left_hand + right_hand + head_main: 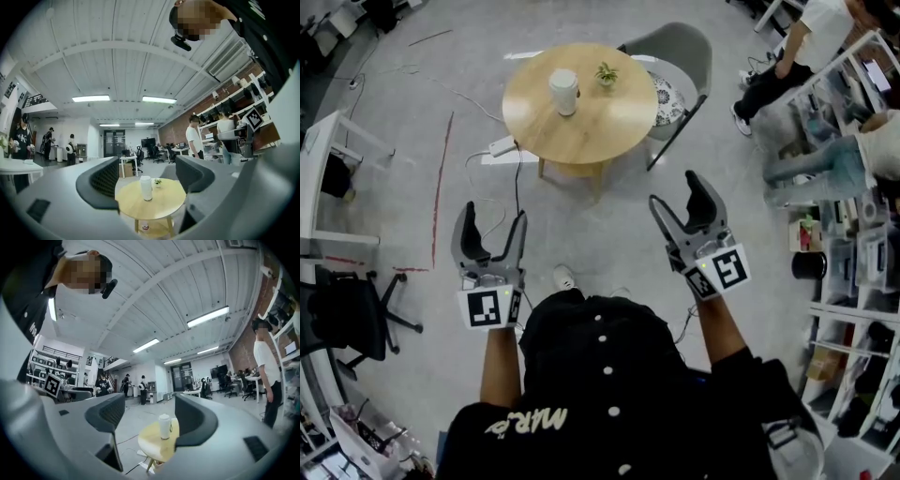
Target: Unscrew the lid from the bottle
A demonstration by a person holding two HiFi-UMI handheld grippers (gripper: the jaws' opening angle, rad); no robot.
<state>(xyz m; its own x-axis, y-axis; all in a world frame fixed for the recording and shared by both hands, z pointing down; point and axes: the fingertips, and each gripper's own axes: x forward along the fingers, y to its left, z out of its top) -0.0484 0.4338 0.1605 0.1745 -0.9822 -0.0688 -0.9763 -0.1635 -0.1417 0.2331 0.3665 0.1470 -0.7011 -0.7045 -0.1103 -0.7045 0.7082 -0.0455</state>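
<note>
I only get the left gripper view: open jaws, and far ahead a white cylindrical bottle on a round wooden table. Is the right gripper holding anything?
Observer: No. The right gripper is open, with nothing between its jaws.
Reviewer: Is there anything by the table that my jaws hide?
Observer: Yes. In the head view, a white power strip lies on the grey floor at the left side of the round wooden table.

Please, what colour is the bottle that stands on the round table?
The bottle is white; the head view shows it best.
</note>
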